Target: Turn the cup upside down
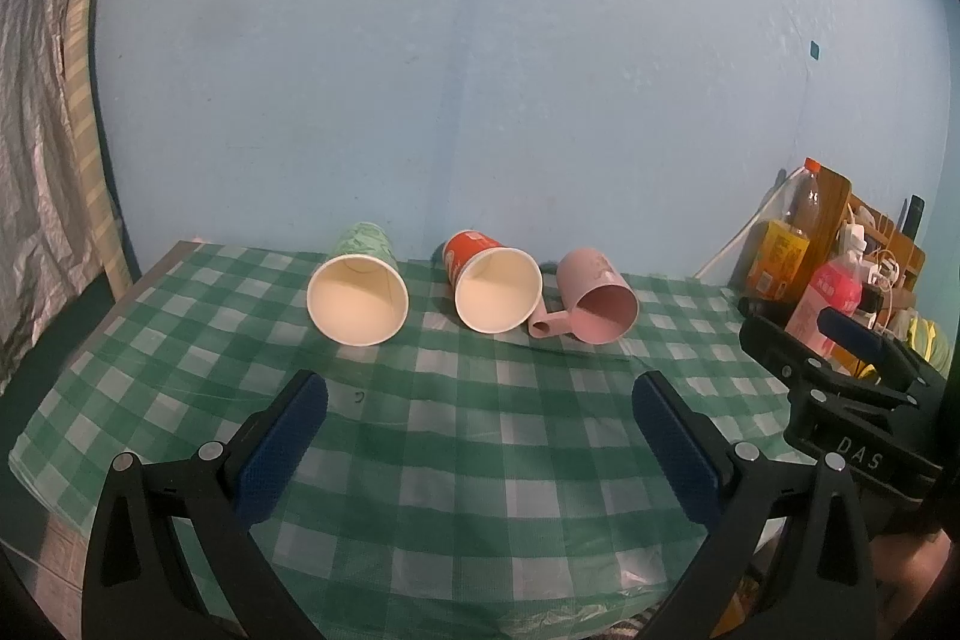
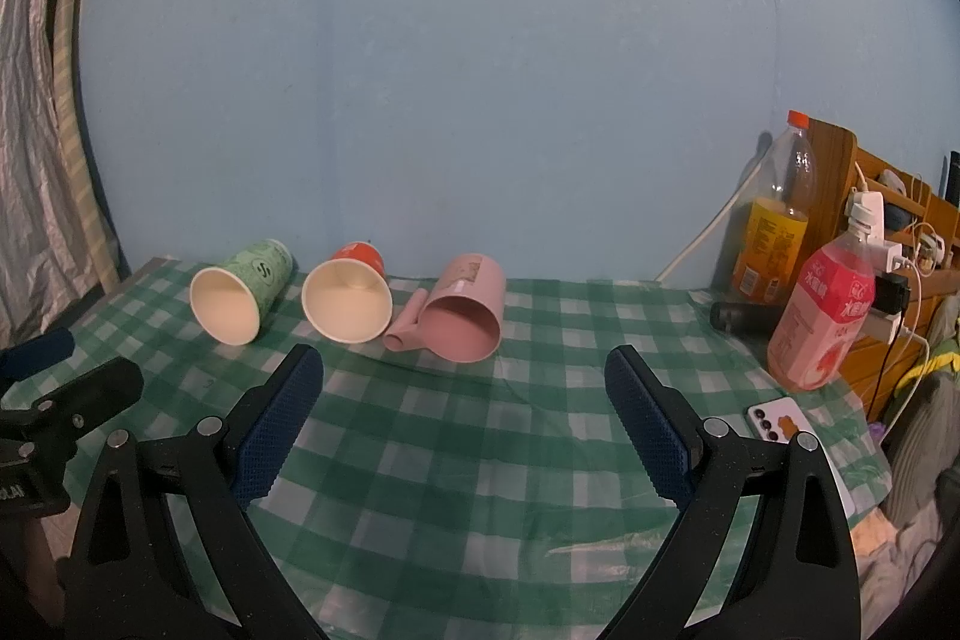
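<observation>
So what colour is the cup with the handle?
The mug is pink, inside and out; clearest in the right wrist view.

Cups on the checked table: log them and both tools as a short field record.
green paper cup: on its side, mouth toward camera, leftmost
red paper cup: on its side, middle
pink mug: on its side, handle toward the red cup, rightmost
left tool: open, empty, short of the cups
right tool: open, empty
tablecloth: green and white check
flipped so far: none

Bench cover [image 1: 456, 436]: checked plastic sheet, slight sheen, creased. Green cup [image 1: 360, 289] and red cup [image 1: 495, 283]: paper; pink mug [image 1: 600, 304]: matt plastic. Tongs pads [image 2: 279, 430]: blue, dimpled, rough.
</observation>
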Demonstrator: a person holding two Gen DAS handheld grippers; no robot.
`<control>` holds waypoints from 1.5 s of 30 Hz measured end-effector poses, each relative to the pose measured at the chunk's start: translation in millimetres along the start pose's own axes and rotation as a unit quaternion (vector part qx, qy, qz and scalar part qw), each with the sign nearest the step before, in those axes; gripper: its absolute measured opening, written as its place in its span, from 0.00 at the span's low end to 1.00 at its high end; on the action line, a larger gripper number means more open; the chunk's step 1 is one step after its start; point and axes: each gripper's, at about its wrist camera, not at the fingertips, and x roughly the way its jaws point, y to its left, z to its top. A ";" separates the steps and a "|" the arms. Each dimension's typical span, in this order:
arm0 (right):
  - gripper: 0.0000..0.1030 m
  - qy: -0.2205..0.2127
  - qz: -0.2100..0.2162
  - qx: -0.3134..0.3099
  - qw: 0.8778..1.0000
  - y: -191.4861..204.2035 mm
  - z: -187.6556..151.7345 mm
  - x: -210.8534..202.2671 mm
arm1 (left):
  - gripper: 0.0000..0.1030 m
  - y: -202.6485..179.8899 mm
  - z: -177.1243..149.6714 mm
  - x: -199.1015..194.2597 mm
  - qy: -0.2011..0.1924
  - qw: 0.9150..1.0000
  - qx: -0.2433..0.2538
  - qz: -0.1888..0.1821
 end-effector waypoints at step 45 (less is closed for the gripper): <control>0.91 0.154 0.056 0.124 0.979 -127.5 74.3 140.9 | 1.00 -99.1 111.6 251.2 0.316 0.947 0.017 -0.045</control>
